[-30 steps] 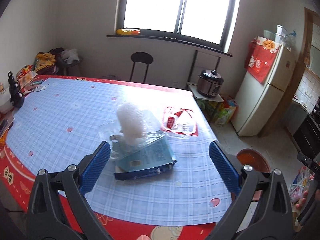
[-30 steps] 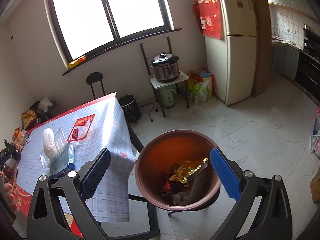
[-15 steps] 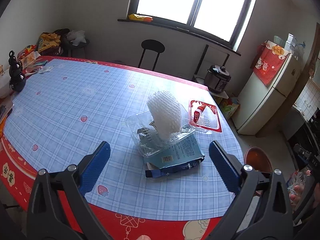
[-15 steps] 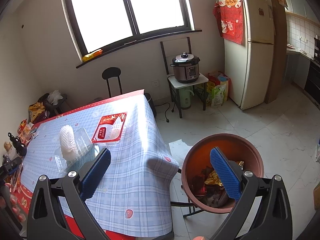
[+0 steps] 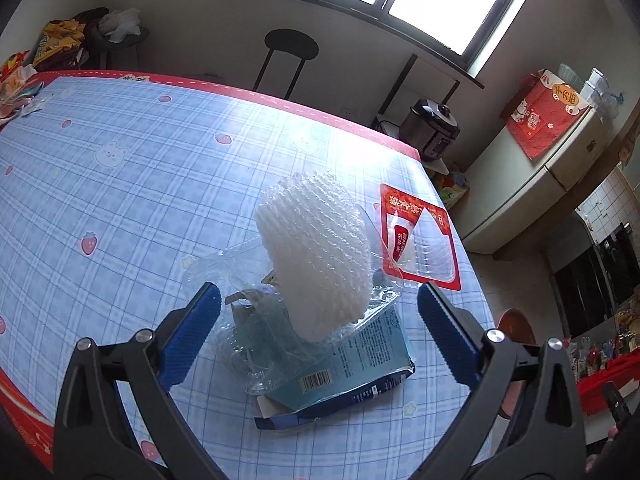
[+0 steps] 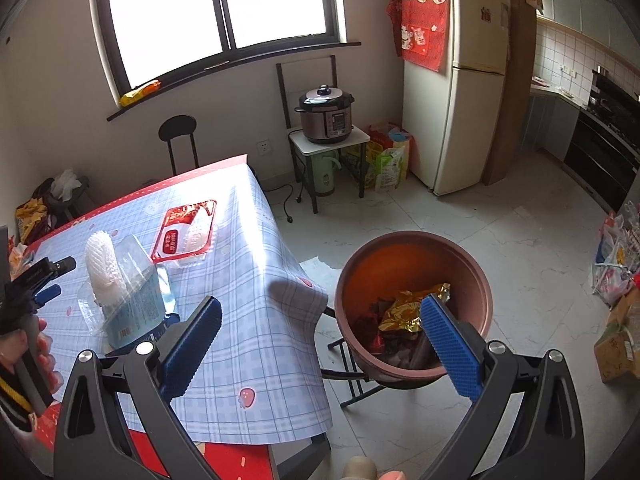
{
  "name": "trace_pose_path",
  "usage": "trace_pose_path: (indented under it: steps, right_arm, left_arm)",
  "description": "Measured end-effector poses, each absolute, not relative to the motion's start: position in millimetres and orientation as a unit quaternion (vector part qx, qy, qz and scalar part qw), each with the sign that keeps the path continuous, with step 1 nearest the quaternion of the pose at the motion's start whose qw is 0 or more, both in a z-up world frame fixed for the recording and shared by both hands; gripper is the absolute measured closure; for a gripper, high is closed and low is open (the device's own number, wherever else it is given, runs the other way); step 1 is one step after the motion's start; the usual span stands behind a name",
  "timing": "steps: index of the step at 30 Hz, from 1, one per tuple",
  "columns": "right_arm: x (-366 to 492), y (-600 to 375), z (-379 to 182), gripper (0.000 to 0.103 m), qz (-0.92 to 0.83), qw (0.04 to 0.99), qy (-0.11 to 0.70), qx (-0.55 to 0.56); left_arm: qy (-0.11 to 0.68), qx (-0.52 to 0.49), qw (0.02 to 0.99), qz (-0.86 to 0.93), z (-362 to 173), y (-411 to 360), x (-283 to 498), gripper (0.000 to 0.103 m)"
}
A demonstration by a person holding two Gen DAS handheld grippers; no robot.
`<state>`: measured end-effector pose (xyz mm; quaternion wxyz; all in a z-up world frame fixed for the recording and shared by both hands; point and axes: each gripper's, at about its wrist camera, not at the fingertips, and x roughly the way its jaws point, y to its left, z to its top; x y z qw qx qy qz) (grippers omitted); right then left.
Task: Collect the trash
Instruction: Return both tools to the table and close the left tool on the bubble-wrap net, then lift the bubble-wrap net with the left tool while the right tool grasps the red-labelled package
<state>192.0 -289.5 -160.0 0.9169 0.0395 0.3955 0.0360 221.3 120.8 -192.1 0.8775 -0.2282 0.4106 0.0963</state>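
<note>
On the checked tablecloth point(image 5: 120, 184), a white foam net point(image 5: 316, 256), clear plastic and a blue barcoded box point(image 5: 352, 364) are framed by the spread, empty left gripper point(image 5: 316, 328). Only the right wrist view shows the brown bin point(image 6: 412, 304) holding wrappers, beyond the equally spread, empty right gripper point(image 6: 320, 332). The red-bordered tray point(image 5: 416, 240) bears writing that cannot be read.

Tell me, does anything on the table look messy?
Yes. A white foam net leans in a crumpled clear plastic tray, heaped on a torn blue box. An empty red-rimmed tray lies beside them.
</note>
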Motion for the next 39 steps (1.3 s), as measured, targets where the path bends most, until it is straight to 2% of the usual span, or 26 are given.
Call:
trace_pose_path:
  steps: [11,13,15,16,18,21,30,39]
  right_arm:
    - [171,-283,-178,0.005,-0.014,0.907,0.418,0.051]
    - [170,-282,-179,0.005,-0.019,0.906,0.420,0.051]
    - [172,-280,-180,0.005,-0.018,0.905,0.422,0.053]
    - [174,-279,-181,0.005,-0.017,0.905,0.422,0.053]
    - [178,-274,-181,0.005,-0.010,0.905,0.423,0.051]
    - [187,-262,-180,0.005,0.004,0.906,0.421,0.041]
    - [229,-211,-186,0.005,0.085,0.902,0.423,0.022]
    - [292,-159,-200,0.005,0.174,0.897,0.401,0.060]
  left_arm:
    - [0.445,-0.214,0.865,0.095,-234,122,270,0.008]
    - [0.449,-0.213,0.863,0.095,-237,123,273,0.015]
    - [0.453,-0.215,0.860,0.092,-240,124,274,0.033]
    - [0.453,-0.219,0.860,0.089,-240,126,273,0.036]
    - [0.445,-0.223,0.863,0.084,-237,129,267,0.050]
    - [0.431,-0.225,0.871,0.066,-225,135,254,0.060]
    - [0.351,-0.222,0.908,0.062,-161,170,186,0.062]
    - [0.321,-0.260,0.897,0.159,-149,233,99,0.062]
